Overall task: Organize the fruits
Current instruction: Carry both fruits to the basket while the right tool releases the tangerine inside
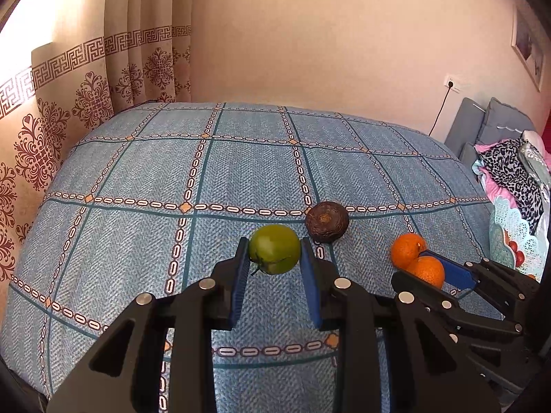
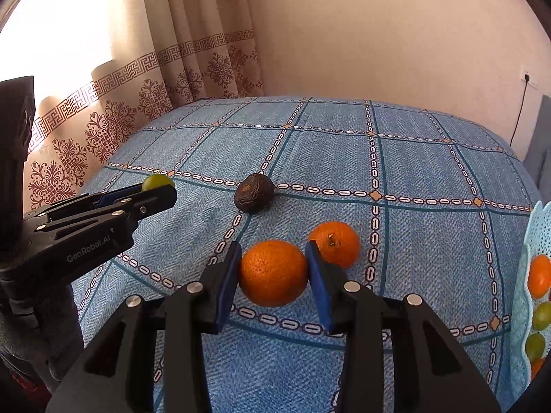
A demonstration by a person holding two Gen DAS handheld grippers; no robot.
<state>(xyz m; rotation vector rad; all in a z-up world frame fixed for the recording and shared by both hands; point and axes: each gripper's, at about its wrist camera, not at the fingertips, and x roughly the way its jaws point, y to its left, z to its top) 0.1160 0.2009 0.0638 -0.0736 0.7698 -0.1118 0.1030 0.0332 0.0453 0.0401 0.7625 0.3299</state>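
Observation:
My left gripper (image 1: 274, 251) is shut on a green round fruit (image 1: 274, 249), one blue pad pressed to each side, low over the blue checked bedspread (image 1: 241, 172). A dark brown wrinkled fruit (image 1: 326, 222) lies just behind it to the right. In the right wrist view my right gripper (image 2: 272, 251) is shut on an orange (image 2: 273, 273). A second orange (image 2: 335, 242) lies right behind its right finger. The left wrist view shows the right gripper (image 1: 413, 265) with both oranges at the right. Whether either held fruit is off the cloth, I cannot tell.
A light blue lace basket (image 2: 533, 241) stands at the bed's right edge and holds an orange (image 2: 540, 275) and green fruits (image 2: 542, 315). Patterned curtains (image 1: 86, 103) hang at the left. Pillows and clothes (image 1: 509, 168) lie at the far right.

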